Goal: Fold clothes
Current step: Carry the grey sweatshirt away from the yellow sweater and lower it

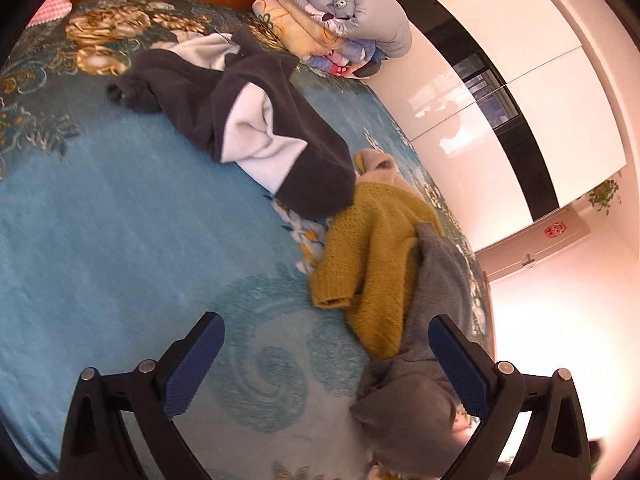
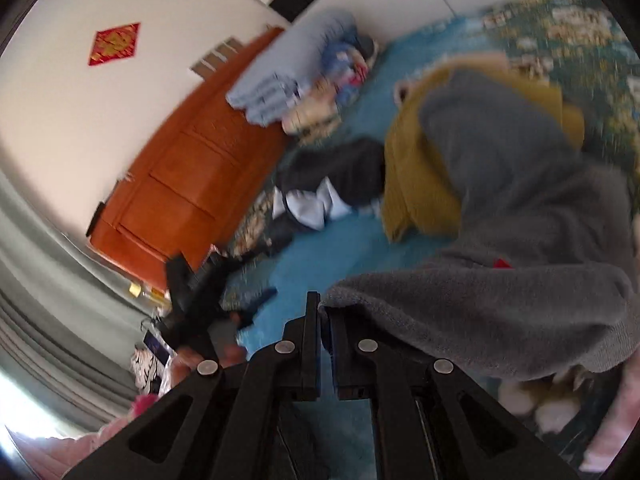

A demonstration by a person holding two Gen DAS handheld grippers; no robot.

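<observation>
Two grippers | right (image 2: 324, 312) clamped on grey top (image 2: 500, 240) hem | left (image 1: 326, 360) apart, empty | drag to bed (image 1: 100, 240) middle, spread flat

We see the right wrist view smeared by motion; the gray garment (image 2: 520, 240) covers much of the yellow sweater (image 2: 416, 184) and runs off the right edge, its grip point unclear.

- My left gripper (image 1: 326, 364) has black arms and dark blue pads.
- The bedspread (image 1: 120, 240) is teal blue with gold flowers.
- One garment (image 1: 256, 120) is charcoal and pale lilac.
- The knit sweater (image 1: 372, 248) is mustard yellow.
- The fleece garment (image 2: 520, 240) is grey.
- The headboard (image 2: 180, 168) is orange-brown wood.
</observation>
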